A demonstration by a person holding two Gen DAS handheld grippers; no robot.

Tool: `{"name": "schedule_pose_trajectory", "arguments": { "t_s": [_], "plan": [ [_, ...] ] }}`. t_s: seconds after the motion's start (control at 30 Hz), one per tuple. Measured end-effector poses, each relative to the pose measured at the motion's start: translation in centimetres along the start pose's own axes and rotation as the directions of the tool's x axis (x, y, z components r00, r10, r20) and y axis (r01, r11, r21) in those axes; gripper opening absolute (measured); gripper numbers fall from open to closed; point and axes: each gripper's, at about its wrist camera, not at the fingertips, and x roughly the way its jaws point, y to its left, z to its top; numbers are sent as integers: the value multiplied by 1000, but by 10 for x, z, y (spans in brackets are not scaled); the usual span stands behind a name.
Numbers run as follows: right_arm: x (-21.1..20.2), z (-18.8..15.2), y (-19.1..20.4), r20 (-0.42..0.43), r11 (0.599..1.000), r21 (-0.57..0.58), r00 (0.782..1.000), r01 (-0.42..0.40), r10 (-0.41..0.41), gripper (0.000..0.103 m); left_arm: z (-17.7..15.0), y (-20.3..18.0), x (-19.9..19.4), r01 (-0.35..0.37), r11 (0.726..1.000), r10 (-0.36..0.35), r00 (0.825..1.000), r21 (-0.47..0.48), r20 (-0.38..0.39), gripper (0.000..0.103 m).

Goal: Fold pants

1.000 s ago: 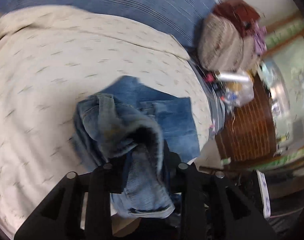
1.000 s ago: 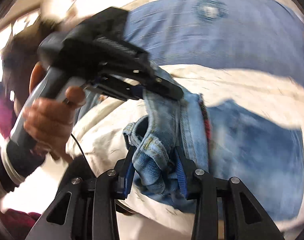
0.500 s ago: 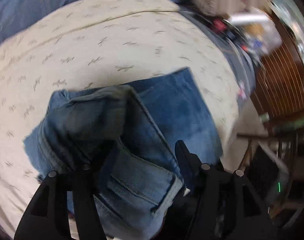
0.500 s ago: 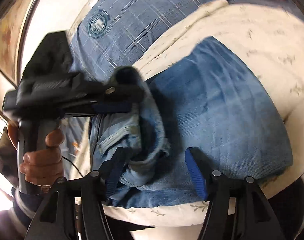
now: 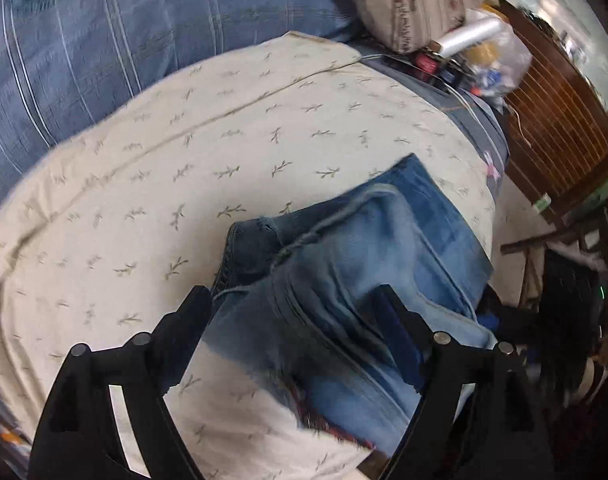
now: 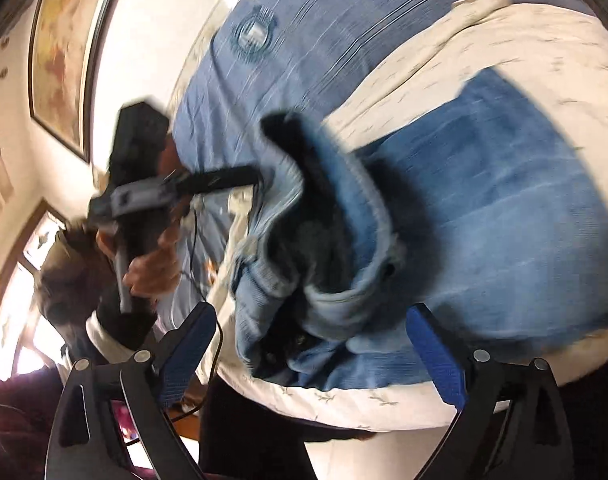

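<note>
Cream bedding [image 5: 224, 152] carries folded jeans [image 5: 344, 280]; both the left claw [image 5: 292, 312] and right claw [image 6: 312, 332] gape apart; only the right view shows a hand [image 6: 152, 264].

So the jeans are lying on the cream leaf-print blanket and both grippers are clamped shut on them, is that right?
Not quite: both grippers are open. The left gripper and right gripper, each in its own wrist view, have fingers spread apart. The jeans do lie on the cream leaf-print blanket.

Black right gripper [image 6: 308, 344] with blue pads [image 6: 434, 354], silver screws
</note>
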Motion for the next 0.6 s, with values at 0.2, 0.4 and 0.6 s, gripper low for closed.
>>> {"name": "schedule_pose_trajectory", "arguments": {
  "t_s": [0.2, 0.4, 0.6],
  "plan": [
    [20, 4, 7, -40, 1000, 26, 999, -11, 12, 37, -9, 1, 21, 37, 996, -35, 999, -76, 29, 67],
    [-11, -4, -36, 44, 946, 253, 979, -202, 197, 30, 13, -29, -20, 122, 992, -119, 987, -25, 111, 65],
    [-12, -27, -84, 65, 913, 389, 993, -121, 104, 38, 26, -67, 66, -148, 986, 148, 989, 81, 4, 76]
  ]
}}
